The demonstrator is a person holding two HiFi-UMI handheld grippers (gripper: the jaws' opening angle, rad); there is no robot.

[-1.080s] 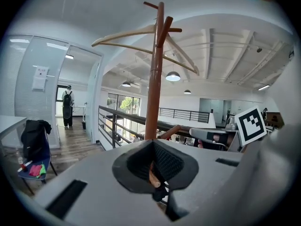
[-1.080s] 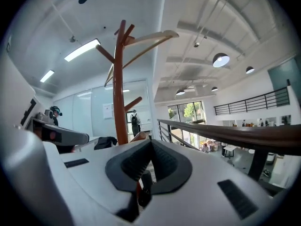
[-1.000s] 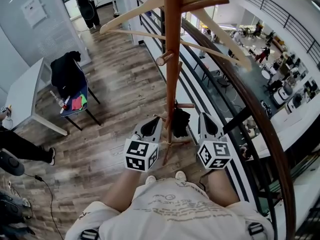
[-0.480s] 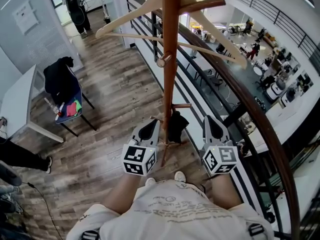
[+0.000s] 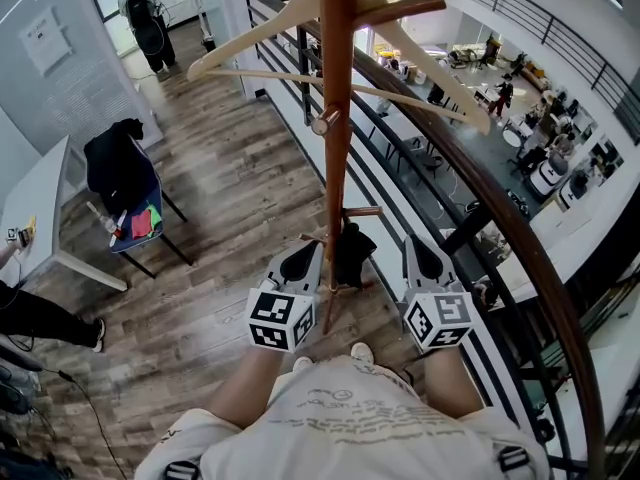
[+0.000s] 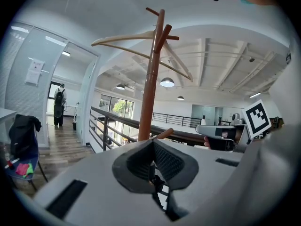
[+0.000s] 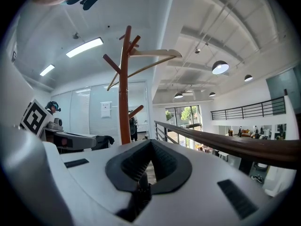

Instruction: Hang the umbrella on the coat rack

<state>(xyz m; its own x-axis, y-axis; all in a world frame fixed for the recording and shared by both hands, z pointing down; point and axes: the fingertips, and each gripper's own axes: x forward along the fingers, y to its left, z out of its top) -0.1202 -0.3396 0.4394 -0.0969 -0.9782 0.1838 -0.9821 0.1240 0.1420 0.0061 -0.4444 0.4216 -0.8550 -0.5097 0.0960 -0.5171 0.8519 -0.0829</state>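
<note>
Coat rack (image 5: 337, 148): wooden pole, upright, long axis vertical, pegs slanting up off it. A pale wooden hanger (image 5: 250, 36) sits across its top.

Umbrella (image 5: 352, 253): a black, folded bundle low against the pole, just under a short low peg (image 5: 366, 211). It looks to lie along the pole. We cannot tell which end is the handle, nor whether it hangs from the peg.

Room: grey-brown plank floor (image 5: 230, 198) on an upper landing. A curved wooden railing (image 5: 520, 258) runs along the right, with an open hall below it. At left are a white table (image 5: 40, 198) and a chair (image 5: 140, 218) with a dark jacket (image 5: 115, 163) over it. A person (image 5: 140, 13) stands far off by the glass wall.

Hands: both forearms reach forward from the body. We hold the left gripper (image 5: 302, 258) and the right gripper (image 5: 420, 258) level, one on each side of the pole's foot, both aimed past it. Neither touches rack or umbrella.

Left fingers (image 6: 171, 161): closed tip to tip, nothing between. Right fingers (image 7: 136, 161): the same.
</note>
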